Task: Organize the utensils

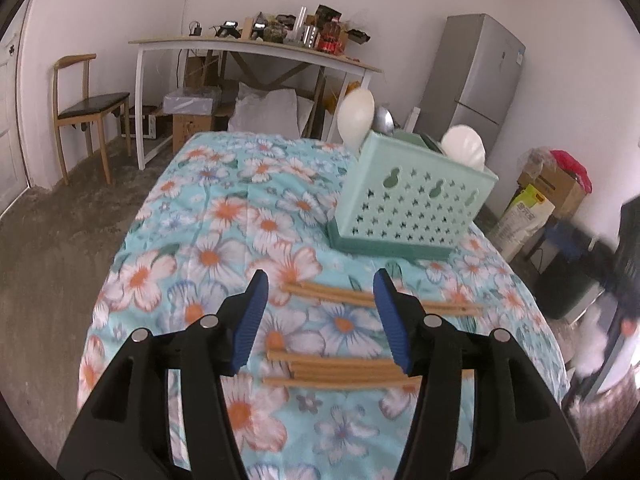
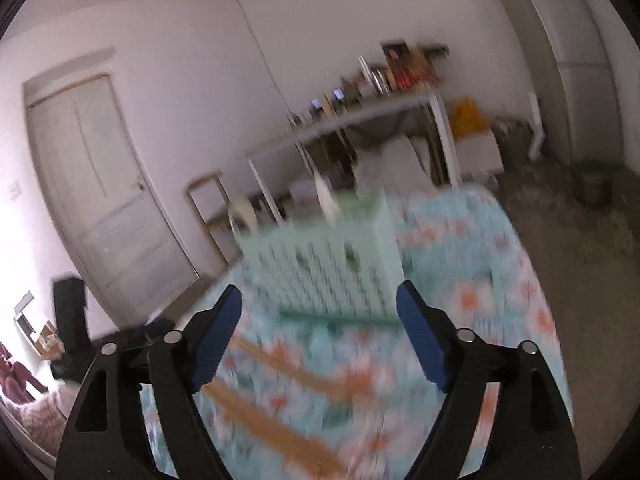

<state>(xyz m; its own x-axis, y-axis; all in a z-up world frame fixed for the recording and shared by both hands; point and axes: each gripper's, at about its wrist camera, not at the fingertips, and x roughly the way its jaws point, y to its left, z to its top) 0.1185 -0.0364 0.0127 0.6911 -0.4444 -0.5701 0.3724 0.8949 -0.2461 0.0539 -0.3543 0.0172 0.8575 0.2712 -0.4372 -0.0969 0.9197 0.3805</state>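
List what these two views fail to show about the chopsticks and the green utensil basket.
- Chopsticks, left wrist view: the left gripper covers parts of both groups, so no sure count.
- Chopsticks, right wrist view: smeared by motion blur into tan streaks.
- Basket, left wrist view: its wall hides the handles of the white spoons.
- Basket compartments: blurred in the right wrist view.

Right gripper jaws apart over blurred chopsticks, basket beyond
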